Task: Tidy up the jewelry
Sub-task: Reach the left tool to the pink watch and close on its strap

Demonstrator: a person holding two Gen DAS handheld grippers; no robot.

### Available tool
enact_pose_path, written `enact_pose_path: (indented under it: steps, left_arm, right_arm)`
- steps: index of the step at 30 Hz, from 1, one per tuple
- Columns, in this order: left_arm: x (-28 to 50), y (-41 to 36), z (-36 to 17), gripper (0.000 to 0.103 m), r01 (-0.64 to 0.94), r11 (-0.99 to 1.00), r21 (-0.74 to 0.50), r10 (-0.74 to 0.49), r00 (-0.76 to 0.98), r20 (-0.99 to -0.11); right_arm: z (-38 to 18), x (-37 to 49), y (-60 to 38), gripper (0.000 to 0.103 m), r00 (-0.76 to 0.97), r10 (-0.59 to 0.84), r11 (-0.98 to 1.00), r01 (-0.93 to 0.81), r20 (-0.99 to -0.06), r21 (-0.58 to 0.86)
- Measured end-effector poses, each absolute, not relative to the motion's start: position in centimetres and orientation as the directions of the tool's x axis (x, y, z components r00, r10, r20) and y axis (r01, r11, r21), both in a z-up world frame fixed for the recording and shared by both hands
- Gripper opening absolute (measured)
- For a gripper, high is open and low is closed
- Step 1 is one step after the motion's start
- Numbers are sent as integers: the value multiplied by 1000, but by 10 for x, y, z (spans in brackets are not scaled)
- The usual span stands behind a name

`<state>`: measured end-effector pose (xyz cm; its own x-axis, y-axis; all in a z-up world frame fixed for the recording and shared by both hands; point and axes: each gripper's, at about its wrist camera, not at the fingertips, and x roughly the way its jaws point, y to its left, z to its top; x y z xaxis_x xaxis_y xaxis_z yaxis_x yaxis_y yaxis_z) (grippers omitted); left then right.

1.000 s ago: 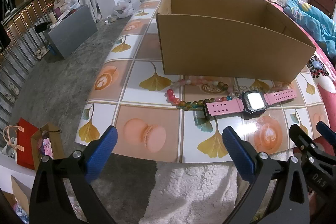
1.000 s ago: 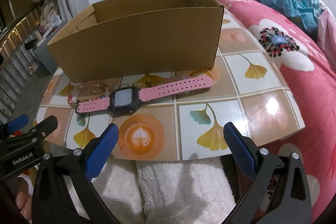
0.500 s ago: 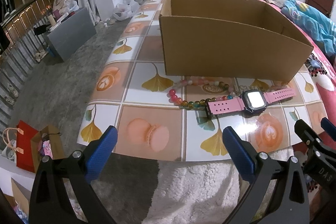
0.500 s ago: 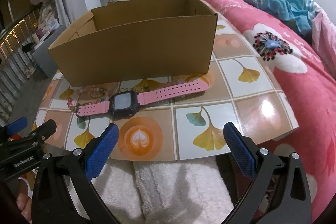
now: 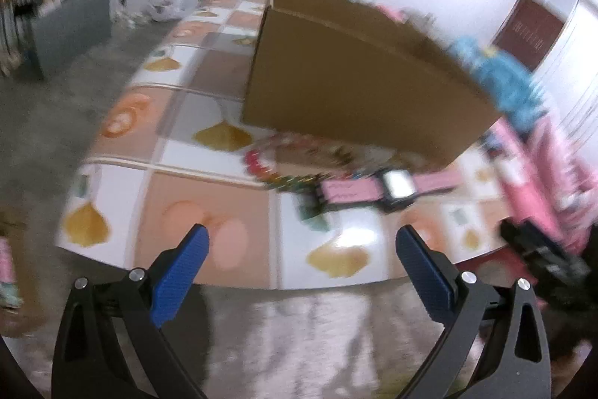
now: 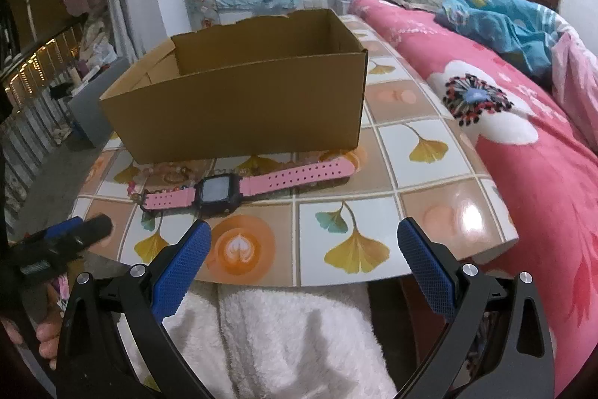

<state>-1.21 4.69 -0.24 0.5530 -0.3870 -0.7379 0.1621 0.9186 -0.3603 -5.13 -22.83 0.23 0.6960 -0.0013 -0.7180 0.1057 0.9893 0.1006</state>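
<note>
Bed (image 6: 523, 144): pink floral cover, along the tabletop's 3 o'clock side in the right wrist view; a blue quilt (image 6: 501, 21) is bunched at its far end.

Tabletop (image 6: 422, 204): glossy tile-pattern surface with ginkgo leaves and latte cups, filling the middle of both views.

Cardboard box (image 6: 239, 114): brown, open-topped, upright on the tabletop at 12 o'clock from the right tongs. Interior as far as visible shows only bare card.

White fleece (image 6: 284, 335): fluffy fabric at 6 o'clock, under the near tabletop edge, between the tong arms.

Right tongs (image 6: 303, 247): black arms, blue textured pads, spread wide apart. They grip nothing and touch nothing, poised at the near tabletop edge.

Left tongs (image 5: 302, 251): same build, pads equally wide apart, holding nothing. Their view is heavily motion-blurred. Seen from the right wrist camera they sit at 9 o'clock, off the tabletop's near left corner.

Watch (image 6: 220, 191): pink perforated strap laid out flat and straight, dark square case with grey screen facing up. It lies on the tabletop just in front of the box, at 11 o'clock from the right tongs, apart from both tongs.

Bead bracelet (image 6: 168, 171): multicoloured round beads, lying between the watch and the box front, close against the watch's shorter strap end. Whether they touch cannot be told.
</note>
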Motion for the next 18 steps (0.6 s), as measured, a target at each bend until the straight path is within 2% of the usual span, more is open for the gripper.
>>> enact_pose_path:
  steps: [3, 6, 14, 17, 18]
  left_arm:
    - [-6, 54, -7, 99, 151, 876, -458, -465, 521, -716]
    - [-3, 55, -9, 99, 159, 867, -472, -481, 519, -707]
    - [-2, 43, -4, 97, 259, 892, -370, -451, 538, -712]
    - [0, 34, -5, 89, 301, 887, -351, -462, 531, -710]
    - [2, 30, -6, 84, 311, 886, -343, -461, 524, -716]
  right_arm:
    - [2, -47, -232, 96, 701, 45, 990, 66, -712, 128]
    - [1, -39, -233, 95, 698, 105, 986, 19, -709, 165]
    - [-8, -2, -216, 65, 624, 304, 949, -132, -720, 287]
    - [-12, 13, -211, 55, 591, 360, 930, -163, -722, 330]
    - [-14, 18, -211, 52, 579, 377, 923, -169, -723, 346]
